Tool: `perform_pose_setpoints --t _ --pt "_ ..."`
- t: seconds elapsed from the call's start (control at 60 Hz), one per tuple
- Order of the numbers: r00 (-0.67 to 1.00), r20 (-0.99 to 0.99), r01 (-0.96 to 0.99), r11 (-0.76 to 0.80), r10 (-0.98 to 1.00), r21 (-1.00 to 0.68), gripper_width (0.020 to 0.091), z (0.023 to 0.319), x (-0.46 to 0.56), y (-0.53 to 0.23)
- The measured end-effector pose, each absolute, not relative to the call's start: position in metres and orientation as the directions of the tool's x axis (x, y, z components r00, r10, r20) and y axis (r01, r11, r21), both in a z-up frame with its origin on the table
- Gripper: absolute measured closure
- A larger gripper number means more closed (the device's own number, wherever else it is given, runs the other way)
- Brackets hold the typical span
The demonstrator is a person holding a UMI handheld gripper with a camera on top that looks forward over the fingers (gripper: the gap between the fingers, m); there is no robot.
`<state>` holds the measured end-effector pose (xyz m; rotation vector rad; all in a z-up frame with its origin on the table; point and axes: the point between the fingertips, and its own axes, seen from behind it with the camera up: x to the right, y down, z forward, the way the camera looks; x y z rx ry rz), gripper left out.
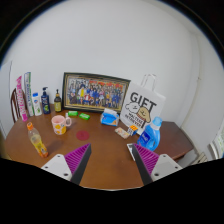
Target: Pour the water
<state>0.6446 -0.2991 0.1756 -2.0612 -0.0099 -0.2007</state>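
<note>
- Two gripper [110, 163] fingers standing released, grasping nothing, over wooden table [105, 150].
- One blue bottle [153, 131] sitting at 2 o'clock.
- One orange cup [59, 125] sitting at 10 o'clock.

- The table [100, 150] ahead of the tongs looked like brown wood, smooth with a soft sheen.
- The tongs [110, 160] had ridged purple pads [75, 158] on dull grey fingers, standing apart with nothing between them.
- The gift bag [140, 106] beyond the right finger looked like white paper, matt.
- The framed picture [96, 92] beyond the fingers had a dark frame and a glossy face.
- The orange cup [60, 125] and yellow bottle [37, 140] beyond the left finger looked like smooth plastic.
- The blue bottle [152, 134] just ahead of the right finger seemed clear plastic.
</note>
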Motion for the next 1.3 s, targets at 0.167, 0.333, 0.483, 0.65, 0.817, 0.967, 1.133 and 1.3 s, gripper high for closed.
perform_pose_setpoints --t 0.167,0.333,0.483,0.65,0.817,0.967,1.133,1.3 --pt "0.989 0.137 0.093 -0.511 -0.050 -0.855 0.0252 0.156 0.630 -0.309" --pt "0.995 0.104 0.088 -0.528 -0.002 -0.844 0.0253 0.131 0.586 -0.325" --pt "0.996 0.053 0.087 -0.542 0.078 -0.836 0.0251 0.103 0.513 -0.341" --pt "0.985 -0.011 0.080 -0.512 0.173 -0.856 0.0248 0.082 0.412 -0.335" --pt "0.977 -0.050 0.048 -0.449 0.205 -0.892 0.0249 0.066 0.335 -0.299" --pt "0.983 -0.085 -0.010 -0.414 0.162 -0.910 0.0255 0.043 0.304 -0.250" --pt "0.990 -0.091 -0.039 -0.409 0.107 -0.912 0.0385 0.009 0.296 -0.205" --pt "0.995 -0.028 0.008 -0.367 0.091 -0.930 0.0655 0.000 0.292 -0.191"
